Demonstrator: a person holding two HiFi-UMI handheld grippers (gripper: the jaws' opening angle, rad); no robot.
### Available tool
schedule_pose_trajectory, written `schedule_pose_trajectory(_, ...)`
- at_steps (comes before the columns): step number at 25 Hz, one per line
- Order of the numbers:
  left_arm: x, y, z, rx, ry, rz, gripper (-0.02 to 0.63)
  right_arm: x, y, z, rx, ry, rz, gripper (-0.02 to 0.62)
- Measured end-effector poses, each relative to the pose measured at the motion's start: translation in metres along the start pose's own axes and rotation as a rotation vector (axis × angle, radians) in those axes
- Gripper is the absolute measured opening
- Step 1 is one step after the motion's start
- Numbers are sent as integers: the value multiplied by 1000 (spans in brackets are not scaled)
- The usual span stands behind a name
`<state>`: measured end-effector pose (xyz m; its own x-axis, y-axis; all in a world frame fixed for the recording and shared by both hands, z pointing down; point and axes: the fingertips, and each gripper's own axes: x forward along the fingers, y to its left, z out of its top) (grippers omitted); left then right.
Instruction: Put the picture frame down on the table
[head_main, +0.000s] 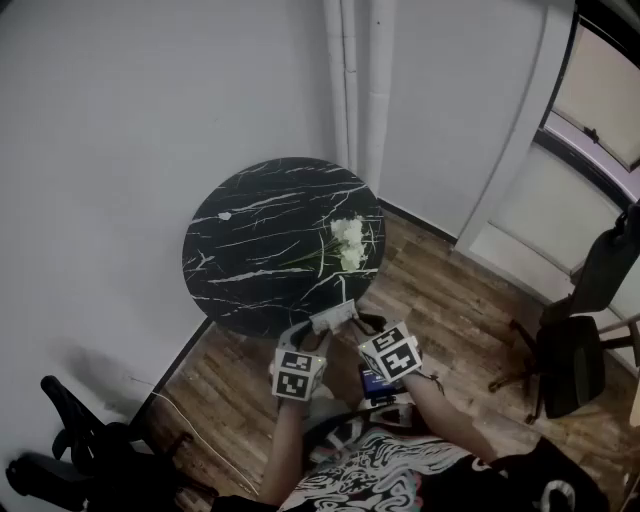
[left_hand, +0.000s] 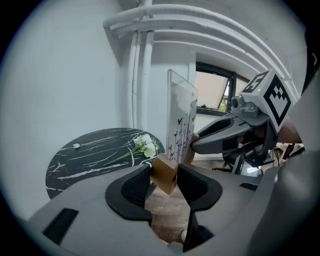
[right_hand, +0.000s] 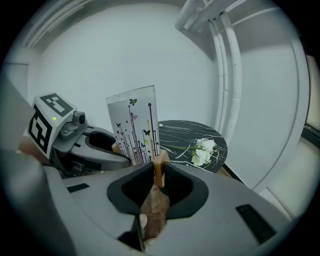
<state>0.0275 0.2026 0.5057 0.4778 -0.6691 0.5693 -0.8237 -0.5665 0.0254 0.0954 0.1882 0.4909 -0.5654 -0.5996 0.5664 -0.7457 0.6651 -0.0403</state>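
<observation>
1. The person stands at the near rim of the table (head_main: 243, 262), a round black top with white veins, and holds a gripper in each hand at about the same downward tilt.
2. The frame (left_hand: 181, 121) is carried between the two grippers, upright and in the air. It rests on nothing, and it is not yet on the table.
3. It is a clear panel printed with thin stems and small butterflies, and it has a wooden foot at each lower end.
4. The left gripper (left_hand: 165, 183) is clamped on one foot, a chunky block (left_hand: 165, 173). Both dark pads press its sides, so the jaws stand wide.
5. The right gripper (right_hand: 159, 183) is closed on the second block (right_hand: 160, 169), which is seen edge-on and pinched narrow between the pads.
6. Seen from above, the frame sits just at the table's near edge. I cannot tell whether it hangs over the rim or over the floor (head_main: 455, 300).
7. Below both sets of jaws there is wood plank flooring, and the tabletop lies beyond the frame.
8. A bunch of white flowers (head_main: 348, 243) lies on the table's right side, well clear of the frame.
9. White pipes (head_main: 357, 80) run up the wall behind the table.
10. A dark chair (head_main: 573, 360) stands off to the right, by the window.
</observation>
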Motion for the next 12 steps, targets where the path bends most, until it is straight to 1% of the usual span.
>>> schedule_pose_trajectory(12, -9, -1, -1, 5, -2, 2, 176, -4, 7, 2, -2, -8, 0, 69)
